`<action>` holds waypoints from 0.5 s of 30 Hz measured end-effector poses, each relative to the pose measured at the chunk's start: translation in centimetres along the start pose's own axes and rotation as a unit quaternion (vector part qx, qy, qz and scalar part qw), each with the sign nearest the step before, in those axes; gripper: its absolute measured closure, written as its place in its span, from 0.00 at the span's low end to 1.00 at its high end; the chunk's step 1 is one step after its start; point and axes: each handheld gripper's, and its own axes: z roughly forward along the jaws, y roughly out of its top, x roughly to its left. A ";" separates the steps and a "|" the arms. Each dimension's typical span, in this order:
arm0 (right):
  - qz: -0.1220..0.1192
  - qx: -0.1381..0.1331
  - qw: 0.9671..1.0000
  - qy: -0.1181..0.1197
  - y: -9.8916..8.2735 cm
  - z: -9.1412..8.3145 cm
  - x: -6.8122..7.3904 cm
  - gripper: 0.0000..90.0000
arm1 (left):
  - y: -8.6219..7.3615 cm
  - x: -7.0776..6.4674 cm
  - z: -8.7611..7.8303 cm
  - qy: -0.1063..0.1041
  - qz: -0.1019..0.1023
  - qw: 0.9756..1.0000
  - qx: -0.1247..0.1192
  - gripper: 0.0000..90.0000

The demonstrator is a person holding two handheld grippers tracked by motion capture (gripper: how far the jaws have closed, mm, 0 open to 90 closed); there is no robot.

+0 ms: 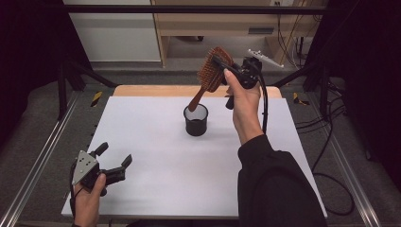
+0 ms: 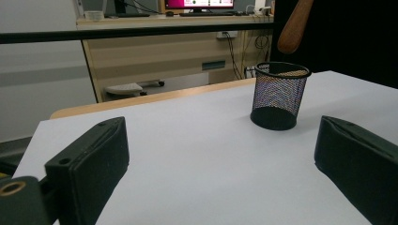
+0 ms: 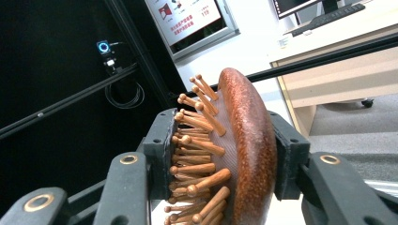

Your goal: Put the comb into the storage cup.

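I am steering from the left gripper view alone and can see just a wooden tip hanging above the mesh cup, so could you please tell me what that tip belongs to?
Observer: It is the handle of a wooden hairbrush, tilted with its handle end down above the mesh cup.
Operator: Thank you. What is holding it?
Observer: The right gripper is shut on the brush head, one of its fingers against the bristle side and the other against the smooth back.
Operator: And has the handle entered the cup?
Observer: In the high view the handle end appears right at the rim; whether it is inside, I cannot tell.
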 end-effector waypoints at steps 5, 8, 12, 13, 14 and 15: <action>0.000 -0.001 1.000 -0.002 0.0 0.1 -0.1 0.57 | 0.0 0.0 0.0 -0.001 0.001 1.000 0.000 0.04; -0.002 -0.001 1.000 -0.004 0.0 0.1 -0.3 0.57 | 0.0 0.0 0.0 -0.002 0.001 1.000 0.000 0.04; -0.003 -0.002 1.000 -0.008 0.1 0.1 -0.5 0.57 | 0.0 0.0 0.0 -0.005 0.000 1.000 0.000 0.04; -0.003 -0.002 1.000 -0.008 0.1 0.1 -0.5 0.57 | 0.0 0.0 0.0 -0.005 0.001 1.000 -0.001 0.04; -0.002 -0.002 1.000 -0.009 0.1 0.1 -0.6 0.57 | 0.0 0.0 0.0 -0.005 0.001 1.000 -0.001 0.04; -0.002 -0.002 1.000 -0.010 0.1 0.1 -0.6 0.57 | 0.0 0.0 0.0 -0.005 0.002 1.000 -0.001 0.04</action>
